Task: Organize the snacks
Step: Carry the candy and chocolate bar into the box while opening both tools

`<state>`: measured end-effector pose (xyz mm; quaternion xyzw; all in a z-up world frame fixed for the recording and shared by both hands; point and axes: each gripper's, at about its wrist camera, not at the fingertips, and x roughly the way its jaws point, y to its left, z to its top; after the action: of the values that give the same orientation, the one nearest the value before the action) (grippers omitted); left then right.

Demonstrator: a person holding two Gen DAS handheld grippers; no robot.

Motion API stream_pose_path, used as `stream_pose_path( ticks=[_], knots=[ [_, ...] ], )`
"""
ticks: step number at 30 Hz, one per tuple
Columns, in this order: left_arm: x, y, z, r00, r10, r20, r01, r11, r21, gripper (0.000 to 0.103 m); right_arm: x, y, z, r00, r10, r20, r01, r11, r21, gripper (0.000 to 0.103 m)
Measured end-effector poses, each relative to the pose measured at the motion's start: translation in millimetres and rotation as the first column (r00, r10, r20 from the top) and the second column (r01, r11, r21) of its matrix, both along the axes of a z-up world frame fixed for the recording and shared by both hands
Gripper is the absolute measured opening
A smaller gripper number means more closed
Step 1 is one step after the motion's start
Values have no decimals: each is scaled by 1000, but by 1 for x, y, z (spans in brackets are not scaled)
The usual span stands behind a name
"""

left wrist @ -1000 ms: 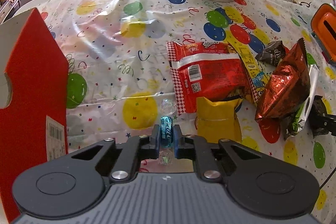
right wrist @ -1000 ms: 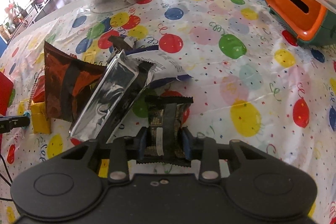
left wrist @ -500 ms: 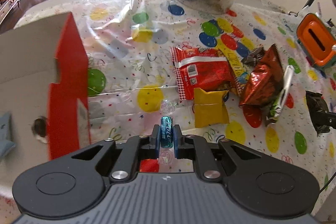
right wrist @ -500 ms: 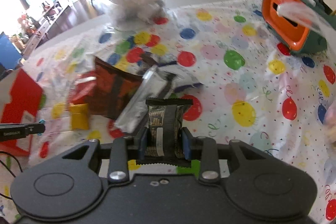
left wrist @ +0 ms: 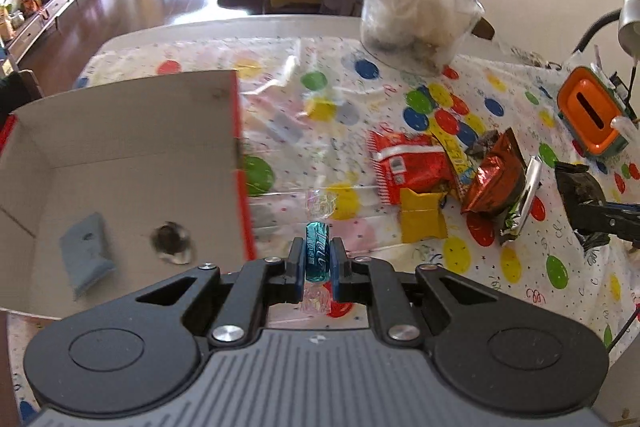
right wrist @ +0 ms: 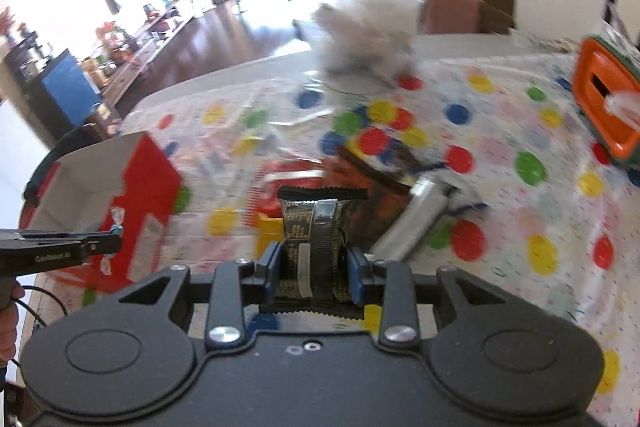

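Note:
My left gripper [left wrist: 317, 259] is shut on a small blue wrapped candy [left wrist: 317, 251], held above the table just right of the open red cardboard box [left wrist: 120, 163]. The box holds a blue packet [left wrist: 86, 261]. My right gripper [right wrist: 314, 267] is shut on a dark snack packet [right wrist: 316, 223], lifted above the table; it also shows in the left wrist view [left wrist: 580, 199]. A pile of snacks lies on the table: a red packet [left wrist: 408, 167], a yellow packet [left wrist: 422, 219] and a shiny brown bag [left wrist: 496, 183].
A spotted plastic cloth [left wrist: 320, 131] covers the table. A clear container of white stuff [left wrist: 416, 19] stands at the back. An orange and green box [left wrist: 592, 115] stands at the right. Chairs and a room lie beyond the far edge.
Both grippers have risen with their snacks. The left view now looks down into the open box. The right gripper has swung left toward the box.

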<state>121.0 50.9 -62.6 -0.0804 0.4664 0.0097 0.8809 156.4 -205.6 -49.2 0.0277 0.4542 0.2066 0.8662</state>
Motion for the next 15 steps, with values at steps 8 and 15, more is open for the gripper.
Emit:
stream_pose_path(
  ticks=[8,15],
  knots=[
    [-25,46,17,998,57,27,-58,998,18,12,-8,64,13,992,121,30,-121,992,20,33],
    [-41,93,29,993,112,48,-114,993,29,12,-10,125,20,975,212,59,-214,977,24,33]
  ],
)
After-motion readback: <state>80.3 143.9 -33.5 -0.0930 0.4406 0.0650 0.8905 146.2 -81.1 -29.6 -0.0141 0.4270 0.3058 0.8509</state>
